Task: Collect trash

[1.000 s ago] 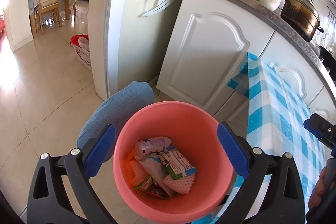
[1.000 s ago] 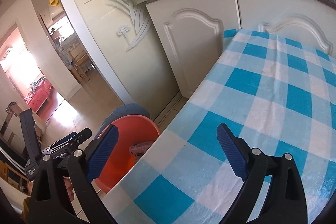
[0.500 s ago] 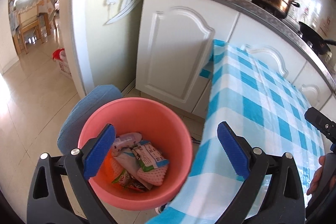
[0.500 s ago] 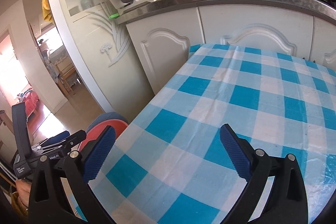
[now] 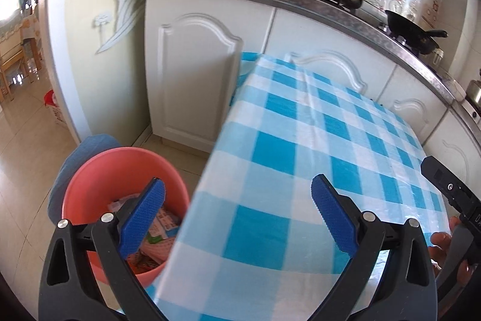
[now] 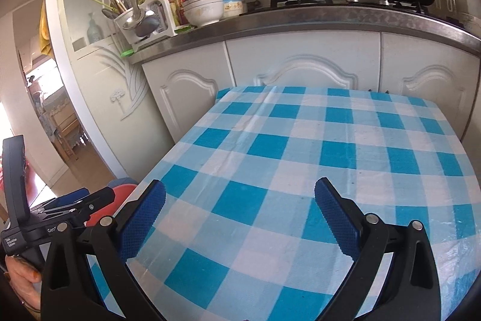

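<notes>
The trash [image 5: 151, 233] lies in the pink bucket [image 5: 90, 170] on the floor at the near left corner of the surface [image 5: 300, 140], which is covered by a blue and white checked cloth. What shows between the bucket wall and the cloth edge is a heap of crumpled wrappers and a pink foam net; it all looks light, soft and easily crushed, and the printed film is probably slippery, so any piece would best be pinched at a fold or a bunched edge rather than across a flat face. The bucket itself looks like stiff, smooth plastic, and its rim seems the only sensible place to grip it. No trash is visible on the cloth in either view, so the collecting appears largely done. The left gripper [image 5: 237, 215] hangs over the near left edge of the surface, its jaws spread wide and holding nothing, the left jaw above the bucket and the right jaw above the cloth. The right gripper [image 6: 240, 215] hovers above the near part of the cloth, pointing toward the far cabinets [image 6: 300, 65], its jaws equally wide apart and empty. The person's hand [image 5: 448, 254] on the right gripper's handle shows at the right edge of the left wrist view.
</notes>
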Available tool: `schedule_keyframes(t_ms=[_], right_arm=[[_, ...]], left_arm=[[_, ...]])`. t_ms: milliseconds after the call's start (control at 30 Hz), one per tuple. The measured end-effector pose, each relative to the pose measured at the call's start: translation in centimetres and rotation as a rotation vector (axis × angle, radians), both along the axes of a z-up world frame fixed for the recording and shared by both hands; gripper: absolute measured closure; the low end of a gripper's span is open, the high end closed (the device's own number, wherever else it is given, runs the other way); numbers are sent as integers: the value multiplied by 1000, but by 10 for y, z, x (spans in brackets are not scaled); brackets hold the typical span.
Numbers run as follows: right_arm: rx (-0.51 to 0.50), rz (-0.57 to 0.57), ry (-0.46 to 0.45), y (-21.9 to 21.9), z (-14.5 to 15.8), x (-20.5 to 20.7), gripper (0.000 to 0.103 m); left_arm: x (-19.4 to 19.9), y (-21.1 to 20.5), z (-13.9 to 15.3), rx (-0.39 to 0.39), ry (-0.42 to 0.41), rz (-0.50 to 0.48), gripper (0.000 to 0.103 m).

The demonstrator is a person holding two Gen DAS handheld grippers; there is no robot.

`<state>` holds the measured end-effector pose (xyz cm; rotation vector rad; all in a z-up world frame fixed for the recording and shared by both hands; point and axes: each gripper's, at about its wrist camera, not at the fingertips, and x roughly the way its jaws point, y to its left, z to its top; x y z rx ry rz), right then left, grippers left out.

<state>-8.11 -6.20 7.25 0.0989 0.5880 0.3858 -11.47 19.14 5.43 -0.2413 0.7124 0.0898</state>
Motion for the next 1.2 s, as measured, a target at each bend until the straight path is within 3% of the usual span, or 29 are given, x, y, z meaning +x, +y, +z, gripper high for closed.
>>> schedule_keyframes(t_ms=[500, 1200], right_arm=[[11, -263, -145, -92, 32, -36, 5], [-38, -502, -355, -167, 90, -104, 5]], left_arm=[[5, -80, 49, 20, -86, -147, 4], [-6, -176, 109, 40, -195, -330, 4]])
